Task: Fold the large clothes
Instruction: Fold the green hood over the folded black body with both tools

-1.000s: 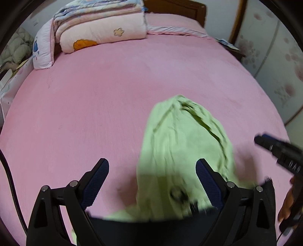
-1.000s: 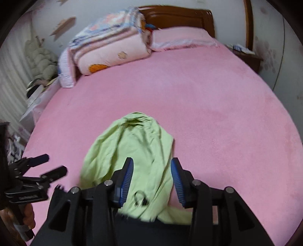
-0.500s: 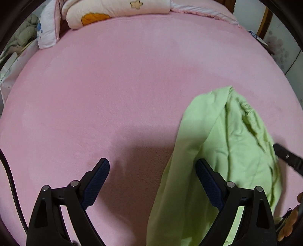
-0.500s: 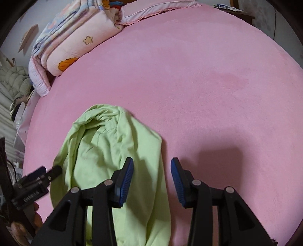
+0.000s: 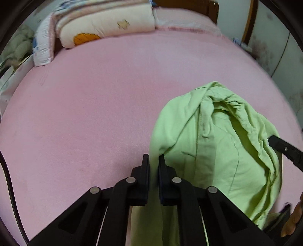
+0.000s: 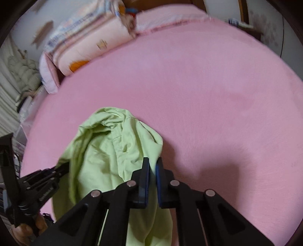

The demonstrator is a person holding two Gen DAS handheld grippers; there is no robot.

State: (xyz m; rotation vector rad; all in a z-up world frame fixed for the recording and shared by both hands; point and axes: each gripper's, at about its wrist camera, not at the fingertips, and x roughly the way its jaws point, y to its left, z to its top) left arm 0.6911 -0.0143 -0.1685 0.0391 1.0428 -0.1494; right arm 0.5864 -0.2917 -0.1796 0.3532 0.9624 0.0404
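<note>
- Basically one light green garment (image 5: 217, 151), crumpled, lying on the pink bed (image 5: 94, 113); sits toward the near side of the bed, folds and a seam visible, type of garment hard to tell.
- Right wrist view shows same garment (image 6: 106, 151) bunched, upper part bulging up, lower part running under the camera.
- Left hand-held gripper (image 5: 153, 160): jaws nearly together, pinching the garment's left edge; green cloth passes between the fingers (image 5: 145, 170) and hangs below them.
- Right hand-held gripper (image 6: 152, 163): jaws narrow, clamped on the garment's right edge; blue pads (image 6: 158, 179) show on the inner faces, cloth runs down between them.
- Each hand-held gripper shows in the other's view: the right one at the right rim of the left wrist view, touching the cloth; the left one at lower left of the right wrist view, its tip against the cloth's edge.
- Person's fingers visible at the lower right edge of the left wrist view; blurred.
- Bed cover plain pink, fuzzy, shadow beside the right hand-held gripper.
- Far end of the bed: folded quilt stack (image 5: 106, 24), cream with star and orange print, lying next to a pink pillow (image 5: 185, 20).
- Dark wooden headboard (image 5: 189, 5) behind the pillow.
- Black cable (image 5: 9, 189) at the left rim of the left wrist view.
- Right wrist view is motion-blurred toward the back.
</note>
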